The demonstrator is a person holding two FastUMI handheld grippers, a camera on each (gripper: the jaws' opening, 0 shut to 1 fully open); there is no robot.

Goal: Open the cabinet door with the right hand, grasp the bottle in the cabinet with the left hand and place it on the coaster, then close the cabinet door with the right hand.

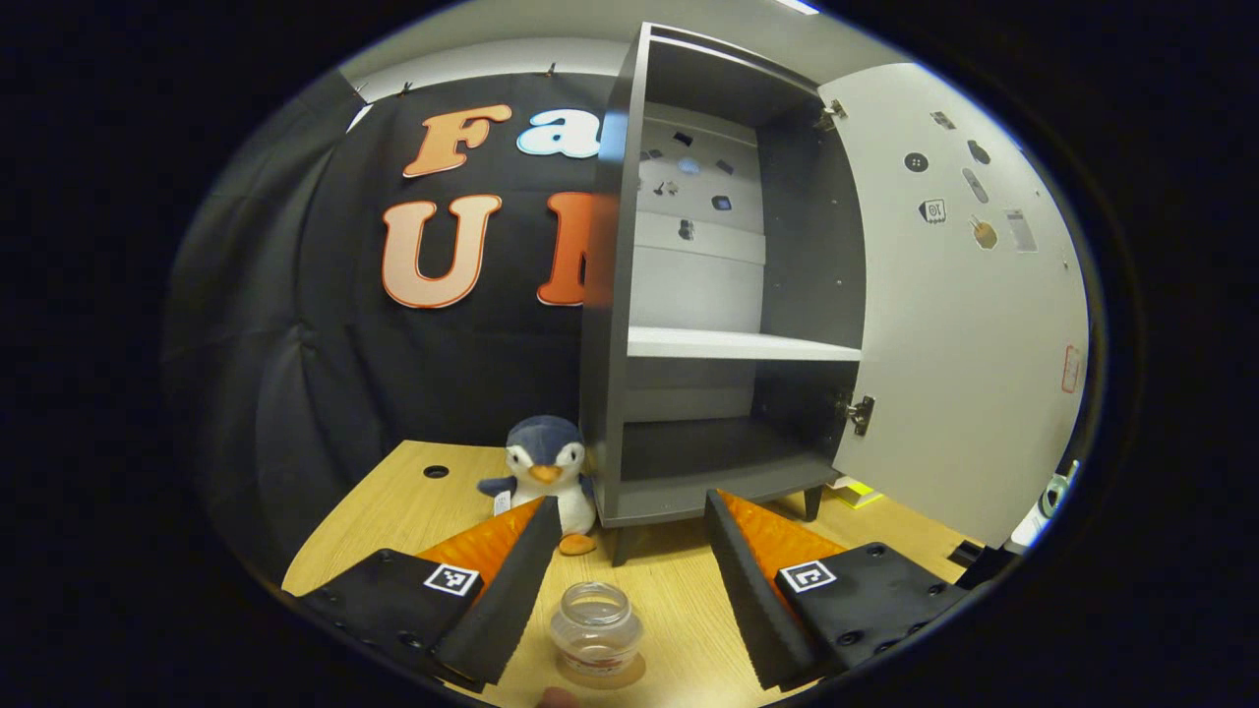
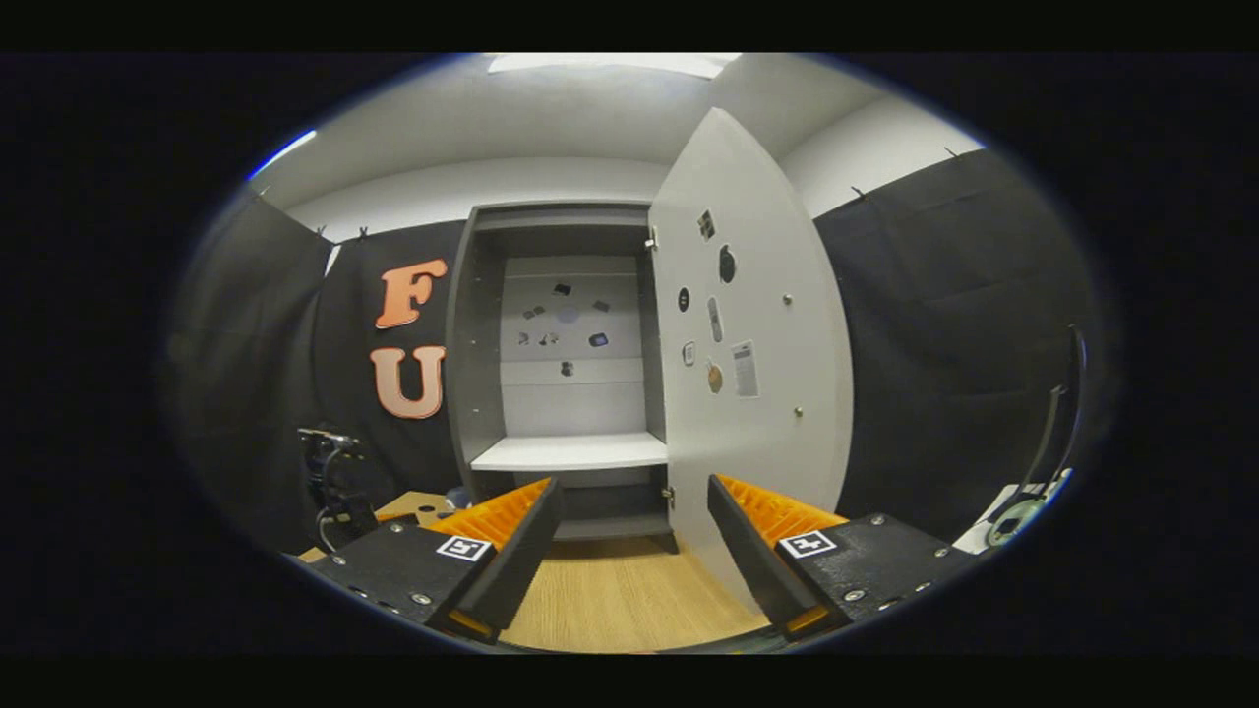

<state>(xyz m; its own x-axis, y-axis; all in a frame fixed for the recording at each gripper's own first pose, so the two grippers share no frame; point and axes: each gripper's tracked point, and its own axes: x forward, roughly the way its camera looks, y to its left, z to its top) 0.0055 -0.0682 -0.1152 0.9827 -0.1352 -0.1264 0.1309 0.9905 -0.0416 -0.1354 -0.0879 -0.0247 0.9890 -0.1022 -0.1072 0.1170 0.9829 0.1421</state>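
Clear bottle (image 1: 595, 624) upright on a brown coaster (image 1: 629, 675) on the near wooden surface (image 1: 679, 590), between the left tool's (image 1: 629, 551) wide-spread, empty fingers. Farther off, grey cabinet (image 1: 689, 295), door (image 1: 959, 295) swung right, plush penguin (image 1: 544, 472) left. Right tool (image 2: 629, 531) agape, empty, facing that door.

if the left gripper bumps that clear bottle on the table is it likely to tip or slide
The bottle looks squat and wide, so it probably slides rather than tips. It appears clear and empty, so likely light and easy to knock. Its smooth rounded sides may slip between the open left gripper fingers.
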